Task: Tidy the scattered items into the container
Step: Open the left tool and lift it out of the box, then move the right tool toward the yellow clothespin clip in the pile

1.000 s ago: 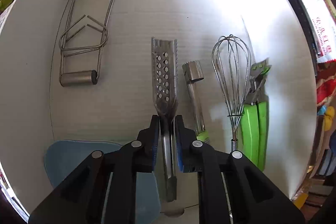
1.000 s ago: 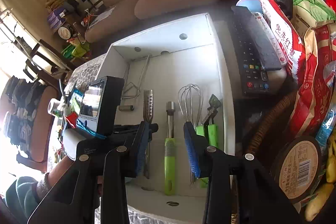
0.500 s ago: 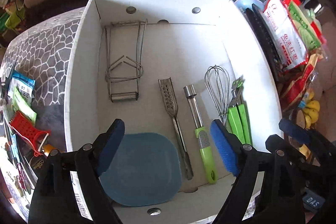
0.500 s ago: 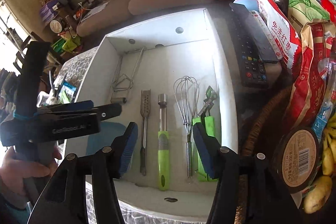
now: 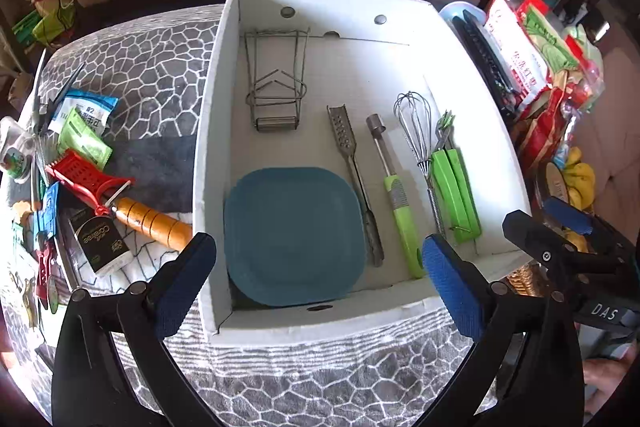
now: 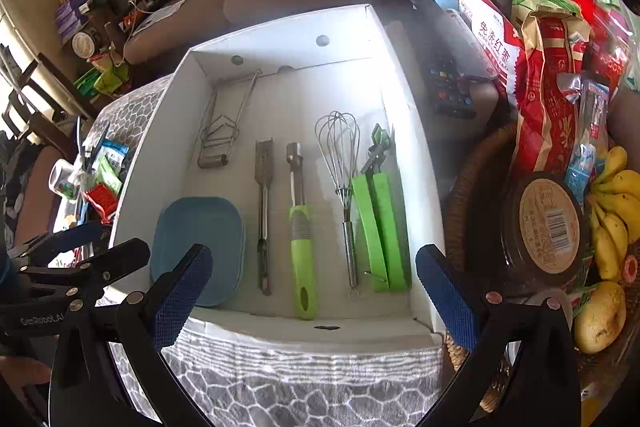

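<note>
since a second ago we've let go of the perforated scraper (image 5: 347,143), pulled the left gripper (image 5: 316,281) up and back out of the box (image 5: 208,131), and both sets of jaws are opening, nothing between them. right gripper (image 6: 312,291) also released, hanging wide over the near rim.

we see the white box on a grey patterned cloth (image 5: 152,67). inside, left to right along the near half: blue plate (image 5: 292,235) flat in the near-left corner, scraper just beside it, green-handled corer (image 5: 394,195), whisk (image 5: 418,131), green opener (image 5: 454,191) against the right wall. all four tools lie parallel, handles toward us, apart from each other except whisk and opener, which look touching. wire bowl clip (image 5: 276,87) lies alone in the far-left part.

still outside on the cloth, left of the box: red peeler (image 5: 86,179), wooden handle (image 5: 154,223), packets (image 5: 86,125), a dark packet (image 5: 100,239). right of the box: snack bags (image 6: 540,67), bananas (image 6: 616,211).
</note>
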{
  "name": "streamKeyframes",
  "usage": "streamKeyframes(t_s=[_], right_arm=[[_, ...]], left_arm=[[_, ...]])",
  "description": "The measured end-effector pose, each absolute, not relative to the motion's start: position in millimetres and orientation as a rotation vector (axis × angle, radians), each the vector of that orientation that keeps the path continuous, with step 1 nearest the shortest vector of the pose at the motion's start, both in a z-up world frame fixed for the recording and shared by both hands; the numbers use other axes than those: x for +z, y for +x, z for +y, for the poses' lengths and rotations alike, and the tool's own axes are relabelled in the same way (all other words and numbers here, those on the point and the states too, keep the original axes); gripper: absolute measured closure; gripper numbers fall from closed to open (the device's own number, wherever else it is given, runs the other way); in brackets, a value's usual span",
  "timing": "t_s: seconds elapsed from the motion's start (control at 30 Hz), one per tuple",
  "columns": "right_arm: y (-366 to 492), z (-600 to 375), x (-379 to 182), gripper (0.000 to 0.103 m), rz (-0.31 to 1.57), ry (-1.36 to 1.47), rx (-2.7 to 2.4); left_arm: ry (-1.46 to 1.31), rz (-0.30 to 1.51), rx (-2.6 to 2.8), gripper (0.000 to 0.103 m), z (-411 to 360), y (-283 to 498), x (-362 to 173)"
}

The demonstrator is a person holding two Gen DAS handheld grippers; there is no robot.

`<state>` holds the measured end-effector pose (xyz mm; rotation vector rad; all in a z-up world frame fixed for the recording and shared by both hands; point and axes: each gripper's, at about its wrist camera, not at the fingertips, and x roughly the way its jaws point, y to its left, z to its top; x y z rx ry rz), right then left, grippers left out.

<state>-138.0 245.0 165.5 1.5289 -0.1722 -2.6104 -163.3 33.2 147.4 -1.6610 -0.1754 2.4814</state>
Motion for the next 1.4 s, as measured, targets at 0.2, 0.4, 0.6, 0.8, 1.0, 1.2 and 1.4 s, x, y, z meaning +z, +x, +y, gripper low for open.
streamKeyframes(t_s=[0.2, 0.4, 0.6, 0.8, 1.0, 1.2, 1.4], right_arm=[[-109.8, 229.5, 179.1, 0.0, -0.143, 1.509, -2.628], [-79.0, 216.9, 193.1, 0.0, -0.125, 1.477, -2.658], [-48.3, 202.1, 209.4, 0.0, -0.105, 1.438, -2.673], [-25.0, 177.0, 220.6, 0.0, -0.09, 1.403, -2.664], [-8.0, 135.1, 217.2, 0.0, -0.164, 1.368, -2.592], [-3.5, 67.3, 199.8, 0.0, -0.082, 1.382, -2.52], [3.1, -5.3, 176.8, 0.0, 0.004, 1.362, -2.441]], left_arm=[[-1.623, -0.157, 2.54, 0.0, 11.2, -127.2, 165.1], [-1.571, -0.126, 2.604, 0.0, -1.4, -88.7, 182.1], [-1.496, -0.098, 2.665, 0.0, -12.5, -53.1, 197.8], [-1.487, -0.143, 2.666, 0.0, -40.4, -25.0, 200.7], [-1.516, -0.21, 2.667, 0.0, -88.9, 2.6, 186.6], [-1.549, -0.246, 2.714, 0.0, -154.4, 30.8, 165.9], [-1.647, -0.347, 2.78, 0.0, -249.5, 58.0, 134.5]])
